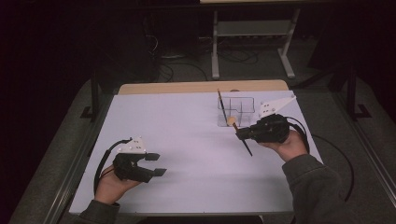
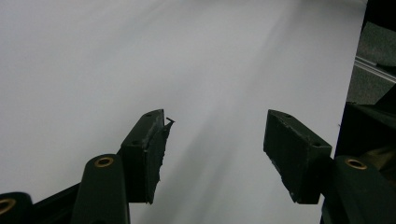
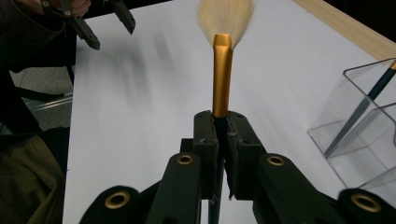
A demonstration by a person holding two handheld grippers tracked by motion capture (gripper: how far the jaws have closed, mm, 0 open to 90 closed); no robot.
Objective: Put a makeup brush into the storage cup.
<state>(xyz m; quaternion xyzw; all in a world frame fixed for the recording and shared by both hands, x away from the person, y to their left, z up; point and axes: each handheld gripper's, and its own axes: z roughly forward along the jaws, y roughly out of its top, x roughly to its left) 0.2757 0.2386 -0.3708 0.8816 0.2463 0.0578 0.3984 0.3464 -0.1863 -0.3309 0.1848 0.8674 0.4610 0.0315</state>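
In the right gripper view the brush (image 3: 222,74) loses its bristle tips past the top edge, and they are blurred. Below the right gripper (image 3: 222,135), clamped on the gold ferrule, the dark handle is hidden behind the jaws. The organizer (image 3: 359,135), right of the brush, is cut by the right edge, and the second brush (image 3: 362,108) inside it runs out of frame at its upper end. In the high view the organizer (image 1: 236,109) is too small to count its compartments.
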